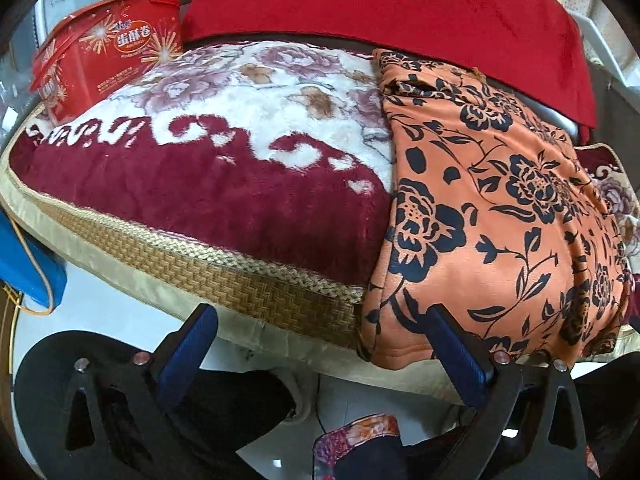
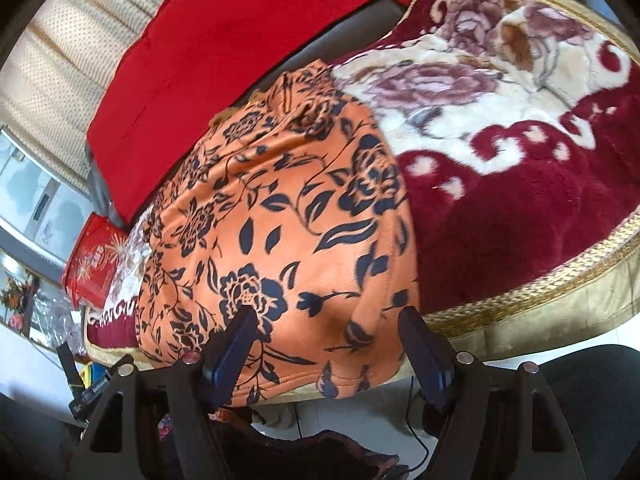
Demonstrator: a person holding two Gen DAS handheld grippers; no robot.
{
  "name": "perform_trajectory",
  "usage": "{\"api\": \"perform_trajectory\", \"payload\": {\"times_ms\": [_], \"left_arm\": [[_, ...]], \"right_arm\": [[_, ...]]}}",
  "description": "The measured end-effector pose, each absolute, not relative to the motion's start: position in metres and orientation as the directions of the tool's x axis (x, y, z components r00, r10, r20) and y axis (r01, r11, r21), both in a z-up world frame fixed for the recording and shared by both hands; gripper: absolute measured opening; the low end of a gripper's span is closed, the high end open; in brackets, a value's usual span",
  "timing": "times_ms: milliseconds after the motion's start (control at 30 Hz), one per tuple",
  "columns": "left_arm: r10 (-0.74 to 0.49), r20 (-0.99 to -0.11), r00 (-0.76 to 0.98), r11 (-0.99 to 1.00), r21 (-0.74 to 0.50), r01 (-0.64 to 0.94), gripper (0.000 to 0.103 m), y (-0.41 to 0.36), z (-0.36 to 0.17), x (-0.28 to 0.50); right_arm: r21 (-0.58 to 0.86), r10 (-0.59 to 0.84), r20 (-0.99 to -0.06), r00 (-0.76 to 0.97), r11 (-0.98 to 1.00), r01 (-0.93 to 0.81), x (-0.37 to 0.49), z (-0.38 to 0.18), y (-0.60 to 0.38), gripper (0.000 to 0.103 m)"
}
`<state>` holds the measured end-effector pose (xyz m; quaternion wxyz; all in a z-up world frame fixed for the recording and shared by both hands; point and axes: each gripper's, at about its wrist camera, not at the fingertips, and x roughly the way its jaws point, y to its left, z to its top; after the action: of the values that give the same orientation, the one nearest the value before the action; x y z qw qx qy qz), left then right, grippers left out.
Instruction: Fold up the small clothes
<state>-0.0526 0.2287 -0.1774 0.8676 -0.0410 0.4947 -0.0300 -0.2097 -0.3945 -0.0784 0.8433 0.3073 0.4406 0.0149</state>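
A red box [image 1: 108, 46] is being seen far off to the left of the left gripper [image 1: 320, 340], whose jaws are being kept wide apart, gripping nothing. The orange flowered cloth [image 1: 500, 200] is being draped over the plush blanket [image 1: 200, 168], just ahead of the right jaw. The right gripper [image 2: 332, 344] is being held released, the cloth's hem lying between its jaws.

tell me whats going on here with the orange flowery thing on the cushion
A person is folding small clothes with a handheld gripper in each hand. An orange garment with a black floral print lies draped over a plush maroon and cream floral cushion, its hem hanging over the front edge. Both grippers are open and hold nothing: the right gripper sits over the garment's lower hem, and the left gripper is at the cushion's front edge beside it. A red snack tin stands at the back.
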Motion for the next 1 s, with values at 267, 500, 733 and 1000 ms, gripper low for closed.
{"api": "perform_trajectory", "payload": {"times_ms": [267, 500, 733, 1000], "left_arm": [[-0.249, -0.859, 0.447, 0.967, -0.196, 0.162, 0.073, 0.210, -0.186, -0.050], [-0.324, -0.877, 0.356, 0.945, -0.281, 0.166, 0.077, 0.204, -0.212, -0.039], [-0.395, -0.858, 0.328, 0.916, -0.340, 0.214, 0.027, 0.201, -0.215, -0.037], [-0.396, -0.859, 0.326, 0.918, -0.356, 0.176, 0.071, 0.202, -0.211, -0.030]], "right_arm": [[0.537, 0.298, -0.739, 0.605, 0.802, 0.262, -0.209, -0.084, -0.394, 0.077], [0.547, 0.303, -0.737, 0.604, 0.793, 0.270, -0.208, -0.085, -0.395, 0.077], [0.557, 0.317, -0.746, 0.585, 0.779, 0.288, -0.207, -0.092, -0.395, 0.077], [0.527, 0.292, -0.789, 0.541, 0.773, 0.353, -0.207, -0.099, -0.399, 0.077]]}}
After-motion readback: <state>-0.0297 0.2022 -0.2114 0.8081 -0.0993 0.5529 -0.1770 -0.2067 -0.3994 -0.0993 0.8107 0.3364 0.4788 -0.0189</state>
